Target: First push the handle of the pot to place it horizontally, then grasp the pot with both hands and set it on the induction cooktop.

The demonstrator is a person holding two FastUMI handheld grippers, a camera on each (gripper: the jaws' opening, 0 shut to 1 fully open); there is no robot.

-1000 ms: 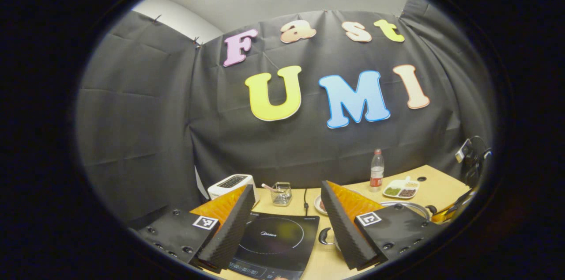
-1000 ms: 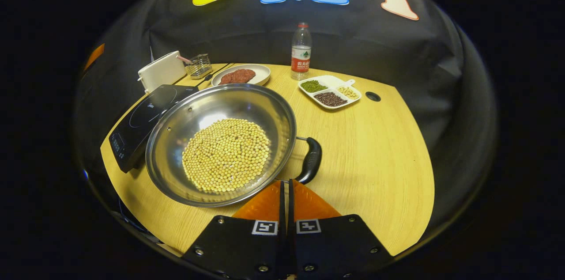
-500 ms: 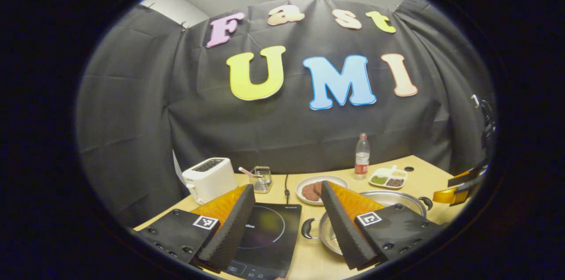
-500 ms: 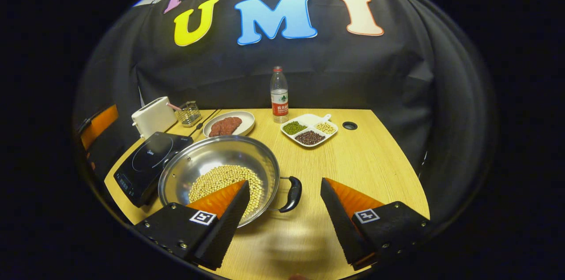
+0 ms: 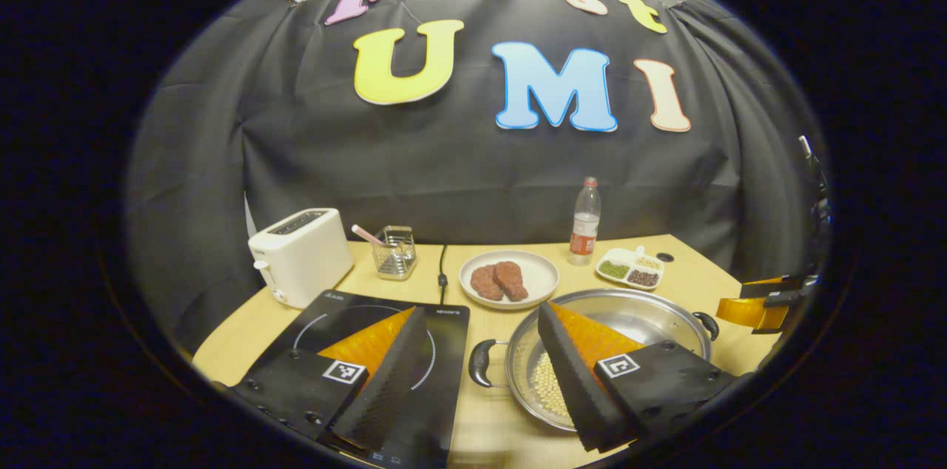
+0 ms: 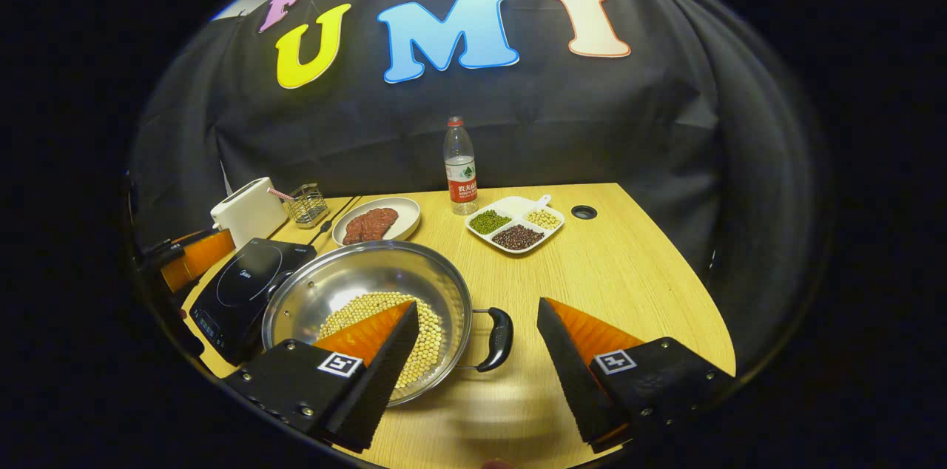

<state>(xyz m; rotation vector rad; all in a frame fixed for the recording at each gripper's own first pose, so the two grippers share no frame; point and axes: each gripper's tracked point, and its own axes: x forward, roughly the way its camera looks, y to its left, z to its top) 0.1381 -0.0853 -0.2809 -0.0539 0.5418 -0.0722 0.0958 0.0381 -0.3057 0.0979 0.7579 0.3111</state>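
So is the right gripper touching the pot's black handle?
Apart. In the right gripper view the right gripper is open, and bare table shows between the handle and its fingers.

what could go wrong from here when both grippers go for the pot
The pot holds loose soybeans; uneven lifting could spill them. Both the left gripper and right gripper are open and off the small black handles, so a grip could slip. The meat plate sits near the path to the cooktop.

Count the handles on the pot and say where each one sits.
2. The left handle faces the induction cooktop; the right handle lies between the right gripper fingers, untouched. Both belong to the pot.
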